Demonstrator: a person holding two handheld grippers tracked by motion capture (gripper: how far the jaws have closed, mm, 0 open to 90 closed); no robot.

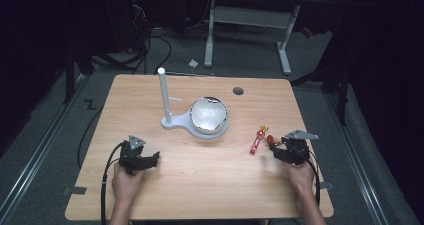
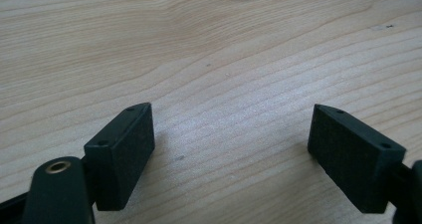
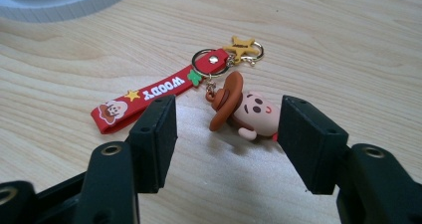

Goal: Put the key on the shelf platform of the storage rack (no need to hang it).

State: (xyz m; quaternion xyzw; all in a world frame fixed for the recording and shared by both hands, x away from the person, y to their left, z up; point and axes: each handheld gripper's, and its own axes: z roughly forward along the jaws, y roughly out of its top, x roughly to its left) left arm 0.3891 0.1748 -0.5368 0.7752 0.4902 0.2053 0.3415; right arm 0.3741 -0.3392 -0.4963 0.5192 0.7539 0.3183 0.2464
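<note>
A keychain lies on the wooden table (image 1: 200, 175) at the right: a red strap (image 3: 144, 97) marked WOODY, a metal ring with a yellow star clasp (image 3: 242, 48), and a small cowboy figure (image 3: 251, 112) in a brown hat. In the high view the strap (image 1: 256, 144) lies just left of my right gripper (image 1: 277, 146). My right gripper (image 3: 229, 122) stands open with the figure lying between its jaws, close to the right pad (image 3: 311, 144). My left gripper (image 1: 152, 159) rests low at the table's left, and its jaws (image 2: 231, 134) are open over bare wood.
A white stand (image 1: 177, 121) with an upright post (image 1: 163, 92) and a shiny bowl (image 1: 209, 112) sits mid-table, beyond both grippers. A grey round plug (image 1: 238, 91) is set near the far edge. Cables trail off the table's left side.
</note>
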